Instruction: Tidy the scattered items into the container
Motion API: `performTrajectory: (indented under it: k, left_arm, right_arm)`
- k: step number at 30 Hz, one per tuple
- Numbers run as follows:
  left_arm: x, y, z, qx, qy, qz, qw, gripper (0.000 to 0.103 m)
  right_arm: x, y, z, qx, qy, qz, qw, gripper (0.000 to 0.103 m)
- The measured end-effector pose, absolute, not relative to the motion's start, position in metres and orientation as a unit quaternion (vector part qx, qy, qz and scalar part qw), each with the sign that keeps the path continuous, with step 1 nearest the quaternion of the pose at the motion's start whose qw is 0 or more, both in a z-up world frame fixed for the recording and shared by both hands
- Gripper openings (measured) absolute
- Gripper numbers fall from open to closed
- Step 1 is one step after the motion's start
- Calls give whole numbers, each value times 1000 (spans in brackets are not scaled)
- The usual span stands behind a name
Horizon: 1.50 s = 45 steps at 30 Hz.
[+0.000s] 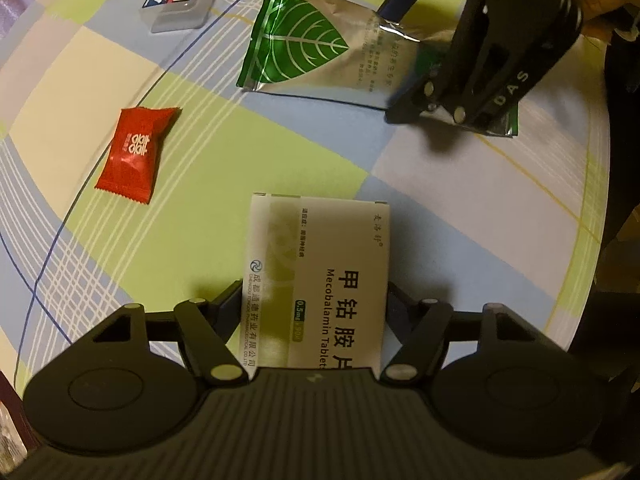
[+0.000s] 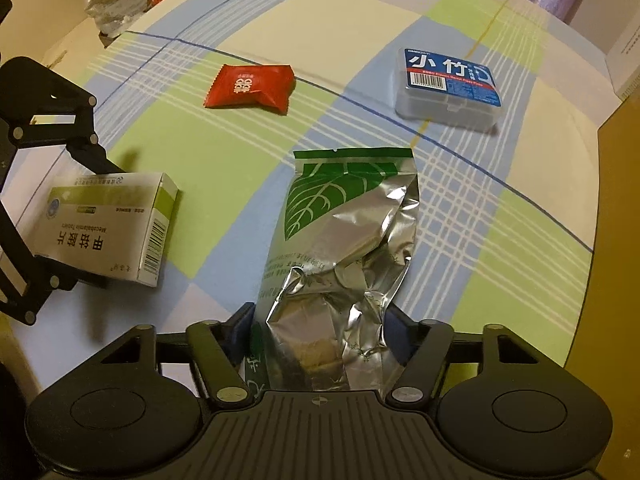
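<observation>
Foil pouch (image 2: 340,248): light, crinkly, slippery; my right fingers (image 2: 320,322) clamp its crumpled lower end.
Medicine box (image 1: 320,276): stiff, light; my left fingers (image 1: 316,312) grip its long sides.

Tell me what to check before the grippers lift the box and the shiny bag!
1. Left gripper closed on the medicine box: ok, its fingers touch both sides.
2. Right gripper closed on the foil pouch: ok, the pouch is crumpled between its fingers.
3. Grippers apart from each other: ok.
4. Red candy packet and plastic case out of the way: ok.
5. Container in sight: cannot tell; neither view shows one for certain.
</observation>
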<state>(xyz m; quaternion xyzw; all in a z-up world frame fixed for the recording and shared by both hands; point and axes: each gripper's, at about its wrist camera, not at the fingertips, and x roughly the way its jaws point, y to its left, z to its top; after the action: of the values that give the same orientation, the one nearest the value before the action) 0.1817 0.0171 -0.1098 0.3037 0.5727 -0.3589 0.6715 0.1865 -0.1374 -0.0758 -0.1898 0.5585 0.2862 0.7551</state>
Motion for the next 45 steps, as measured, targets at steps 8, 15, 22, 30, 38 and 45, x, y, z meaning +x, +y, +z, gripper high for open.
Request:
performTrajectory:
  k: [8,15,22,30,38,45]
  left_arm:
    - [174,23,-106,300,572,-348,679,68]
    - [168,29,-96,299,570,-338,687,67]
    - [155,14,-80,304,564,-321,697,67]
    - [160,-1,-55,271,561,-283,729,68]
    - [148,-24,-18,248,549,-262,754,68]
    - [143,-47,3,222,543,-248,771,68]
  right_arm:
    - [179,-142,-56,-176,542,286,771,61]
    - [169,-149,-31,-163,525,283,786,61]
    - [155,-163,-5,-160,507,274,802,61]
    - [137,-183,26,-150,485,256,823,61]
    - [128,-206,57,-141,461,237,843,61]
    - [117,-225,74,-130,449,224,855,61]
